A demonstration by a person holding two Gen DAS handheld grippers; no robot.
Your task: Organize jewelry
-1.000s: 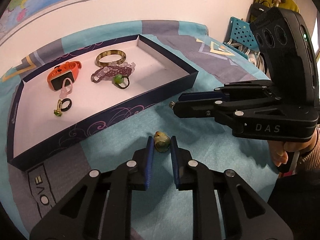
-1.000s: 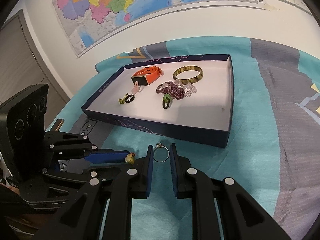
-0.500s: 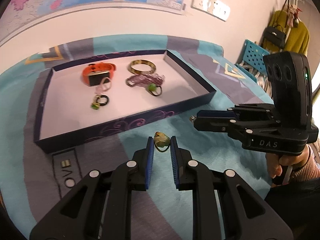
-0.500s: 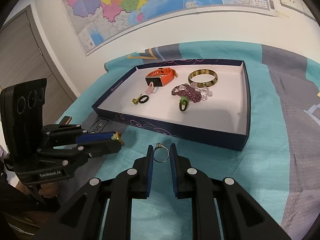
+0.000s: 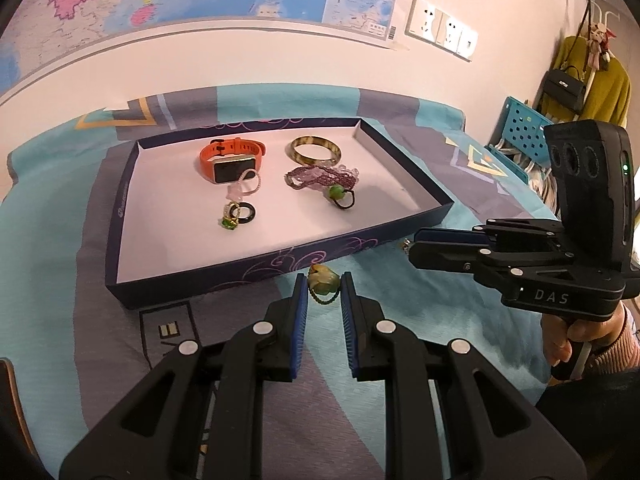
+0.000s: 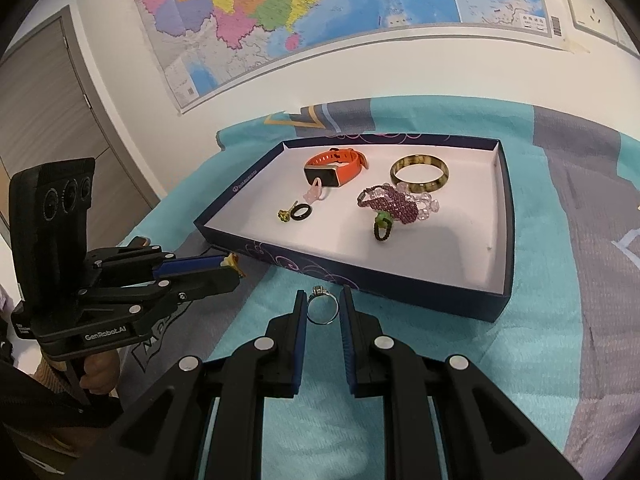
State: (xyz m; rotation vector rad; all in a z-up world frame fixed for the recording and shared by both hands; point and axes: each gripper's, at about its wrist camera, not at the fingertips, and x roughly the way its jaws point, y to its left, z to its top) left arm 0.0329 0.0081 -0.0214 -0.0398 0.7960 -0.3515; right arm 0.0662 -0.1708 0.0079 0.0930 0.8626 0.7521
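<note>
Your left gripper [image 5: 324, 292] is held level above the teal-and-grey cloth [image 5: 48, 240], clamped on a green stone ring with a dark beaded band [image 5: 323, 283]. Your right gripper [image 6: 323, 308] sits level too, pinching a thin silver ring with a small stone [image 6: 322, 309]. Just beyond both lies the shallow navy tray with a white floor [image 5: 248, 268], holding an orange smartwatch [image 5: 232, 160] and a tortoiseshell bangle [image 5: 316, 150].

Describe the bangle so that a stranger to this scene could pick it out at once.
Find the dark blue tray on the teal cloth. In its far right part lies the bangle, flat beside the orange watch. It alone is a wide, rigid, olive-brown hoop.
</note>
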